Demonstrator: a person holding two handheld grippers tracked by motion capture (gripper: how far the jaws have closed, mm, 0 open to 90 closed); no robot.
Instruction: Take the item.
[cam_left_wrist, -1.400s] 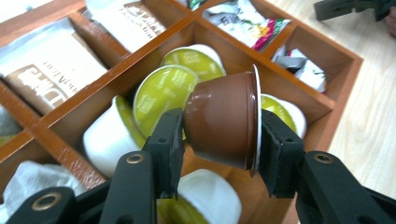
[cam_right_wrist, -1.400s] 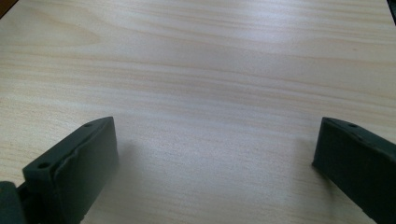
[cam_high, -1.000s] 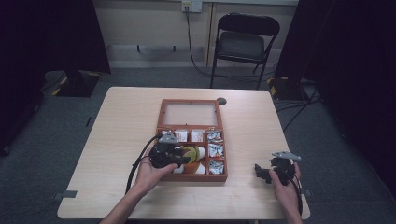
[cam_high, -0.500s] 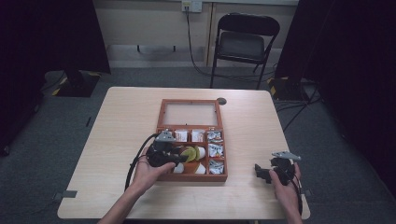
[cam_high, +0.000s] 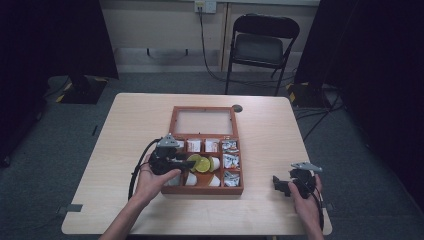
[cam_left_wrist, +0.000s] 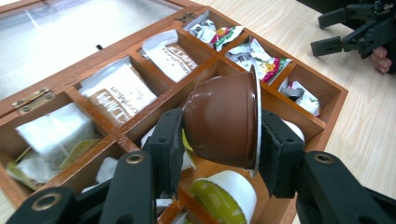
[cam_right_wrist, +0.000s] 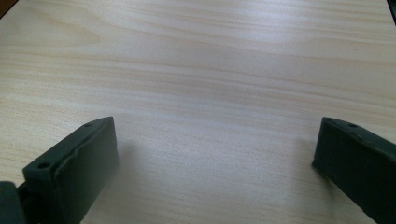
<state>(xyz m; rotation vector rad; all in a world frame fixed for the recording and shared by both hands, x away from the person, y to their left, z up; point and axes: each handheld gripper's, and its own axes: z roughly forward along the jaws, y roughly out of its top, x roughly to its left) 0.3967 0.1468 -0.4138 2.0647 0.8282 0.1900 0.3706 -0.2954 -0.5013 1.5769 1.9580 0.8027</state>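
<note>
Left gripper (cam_left_wrist: 219, 140) clamped on brown plastic coffee capsule (cam_left_wrist: 222, 122), held above near compartments of compartmented wooden box (cam_high: 175, 114); keep squeeze even, lower gently; right gripper (cam_high: 286, 184) jaws apart, resting near right on pale wooden table (cam_right_wrist: 210, 70).

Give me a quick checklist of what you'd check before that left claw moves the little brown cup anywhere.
1. Left claw firmly shut on the brown capsule: ok, jaws press on both sides.
2. Capsule clear of the wooden box dividers: ok, it sits above them.
3. Capsule's foil lid intact: cannot tell, seen edge-on.
4. Green-topped capsule below undisturbed: ok, resting in its compartment.
5. Right claw out of the way: ok, open over bare table, apart from the box.
</note>
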